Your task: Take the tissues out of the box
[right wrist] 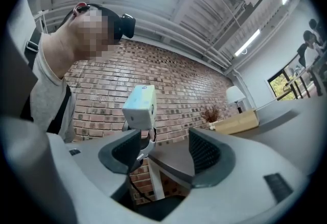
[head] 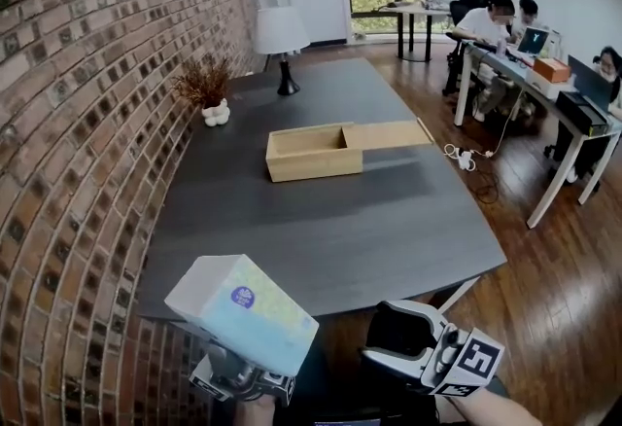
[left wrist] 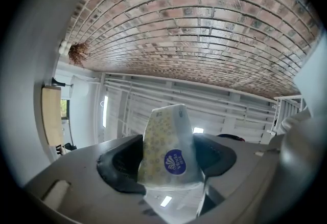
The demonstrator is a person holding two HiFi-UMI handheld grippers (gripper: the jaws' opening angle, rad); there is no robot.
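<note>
A soft pack of tissues [head: 243,311], pale blue and yellow with a round purple label, is held off the table near its front edge by my left gripper [head: 233,366], which is shut on it. The left gripper view shows the tissue pack [left wrist: 166,149] pinched upright between the dark pads. The wooden box [head: 313,152] lies open mid-table, its sliding lid [head: 389,133] drawn out to the right, and it looks empty inside. My right gripper [head: 406,341] hangs open beside the pack, holding nothing. In the right gripper view the tissue pack [right wrist: 140,106] shows beyond the right gripper [right wrist: 163,154].
A brick wall [head: 78,123] runs along the left of the dark table [head: 330,230]. A white lamp [head: 281,35] and a small vase of dried twigs [head: 208,88] stand at the far end. People sit at desks [head: 544,74] to the right, over wooden floor.
</note>
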